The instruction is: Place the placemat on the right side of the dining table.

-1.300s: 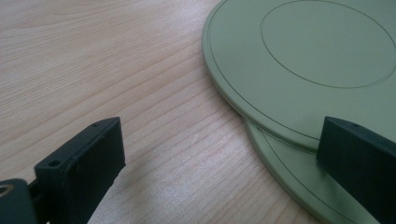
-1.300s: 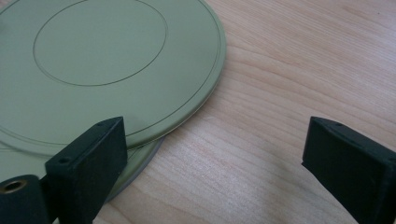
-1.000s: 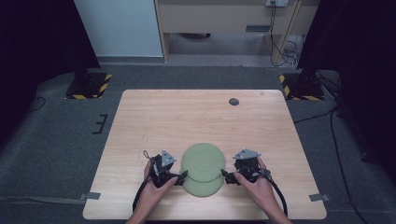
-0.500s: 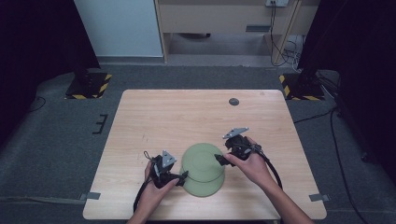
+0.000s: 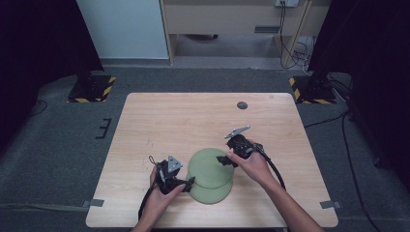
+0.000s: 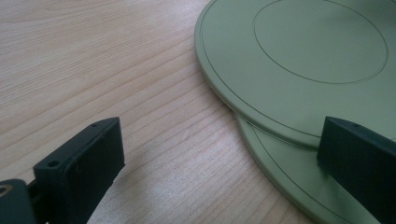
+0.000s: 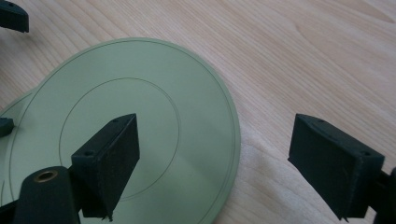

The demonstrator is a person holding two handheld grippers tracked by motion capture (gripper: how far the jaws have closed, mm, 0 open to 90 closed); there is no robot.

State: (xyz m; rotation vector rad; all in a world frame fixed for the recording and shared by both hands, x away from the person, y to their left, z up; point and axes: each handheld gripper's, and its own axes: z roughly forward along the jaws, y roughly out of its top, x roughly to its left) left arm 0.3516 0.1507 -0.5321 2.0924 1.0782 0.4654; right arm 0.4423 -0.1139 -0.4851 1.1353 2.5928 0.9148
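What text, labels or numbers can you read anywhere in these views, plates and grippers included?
None can be read.
Upper green plate: only plain engraved rings, no lettering.
Lower green plate: the same, no lettering.
Left gripper and right gripper: no readable marking.
Yellow-and-black hazard stripes on the floor stands: a pattern, not words.

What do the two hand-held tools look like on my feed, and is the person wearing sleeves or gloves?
Both tools are black. The left tool and the right tool each carry a grey three-cornered plate on top and trail a black cable back along the forearm. Their jaws are blocky black pads with small holes in the faces. Forearms and hands are bare: no sleeves or gloves in view.
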